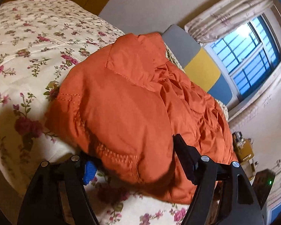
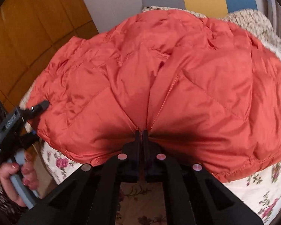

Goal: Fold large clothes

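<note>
An orange quilted puffer jacket [image 1: 133, 101] lies bunched on the floral bedspread [image 1: 28, 46]. My left gripper [image 1: 133, 159] is open, its two fingers spread wide around the jacket's near edge; one finger [image 1: 181, 150] rests on the fabric, the other is partly hidden under it. In the right wrist view the jacket [image 2: 178, 75] fills the frame. My right gripper [image 2: 142, 131] is shut on a pinch of the jacket's near edge. The left gripper [image 2: 35, 110] shows at the far left of that view, at the jacket's left edge, held by a hand.
A headboard with grey, yellow and blue panels [image 1: 200, 69] stands behind the jacket. A window with curtains [image 1: 249, 54] is at the right. A small stand with clutter [image 1: 243, 150] stands beside the bed. Wooden floor [image 2: 37, 18] lies to the left.
</note>
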`<state>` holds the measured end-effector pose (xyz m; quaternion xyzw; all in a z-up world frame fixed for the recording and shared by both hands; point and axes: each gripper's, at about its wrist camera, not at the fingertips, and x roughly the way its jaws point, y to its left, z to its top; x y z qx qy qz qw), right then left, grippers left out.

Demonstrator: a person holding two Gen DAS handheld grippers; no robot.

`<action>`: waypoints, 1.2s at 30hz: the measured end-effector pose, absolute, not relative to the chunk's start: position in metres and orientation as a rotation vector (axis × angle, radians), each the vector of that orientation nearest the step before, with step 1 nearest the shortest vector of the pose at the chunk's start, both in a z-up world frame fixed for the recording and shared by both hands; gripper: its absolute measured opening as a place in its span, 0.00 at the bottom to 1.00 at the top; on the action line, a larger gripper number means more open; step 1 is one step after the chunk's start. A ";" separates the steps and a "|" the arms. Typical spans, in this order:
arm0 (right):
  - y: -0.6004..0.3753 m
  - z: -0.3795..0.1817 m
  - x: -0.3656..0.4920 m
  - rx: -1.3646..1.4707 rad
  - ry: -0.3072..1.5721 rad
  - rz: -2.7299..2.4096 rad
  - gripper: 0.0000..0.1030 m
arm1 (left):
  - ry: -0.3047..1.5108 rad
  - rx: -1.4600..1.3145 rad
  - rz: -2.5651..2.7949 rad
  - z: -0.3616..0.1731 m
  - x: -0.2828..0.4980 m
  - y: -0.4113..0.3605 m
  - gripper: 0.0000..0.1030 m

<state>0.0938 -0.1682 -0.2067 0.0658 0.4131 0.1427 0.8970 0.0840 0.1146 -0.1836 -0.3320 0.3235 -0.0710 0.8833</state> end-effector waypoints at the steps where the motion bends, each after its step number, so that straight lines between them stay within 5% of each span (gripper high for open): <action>1: -0.167 -0.206 0.093 0.119 0.849 0.291 0.00 | 0.672 -0.705 -0.145 -0.183 0.085 0.116 0.71; 6: -0.167 -0.209 0.087 0.137 0.834 0.286 0.01 | 0.663 -0.808 -0.143 -0.182 0.084 0.122 0.42; 12: -0.170 -0.209 0.086 0.167 0.828 0.288 0.01 | 0.598 -0.692 -0.134 -0.151 0.078 0.110 0.24; 36: -0.204 -0.221 0.088 0.387 0.852 0.352 0.01 | 0.321 -0.055 -0.302 -0.032 0.055 -0.039 0.22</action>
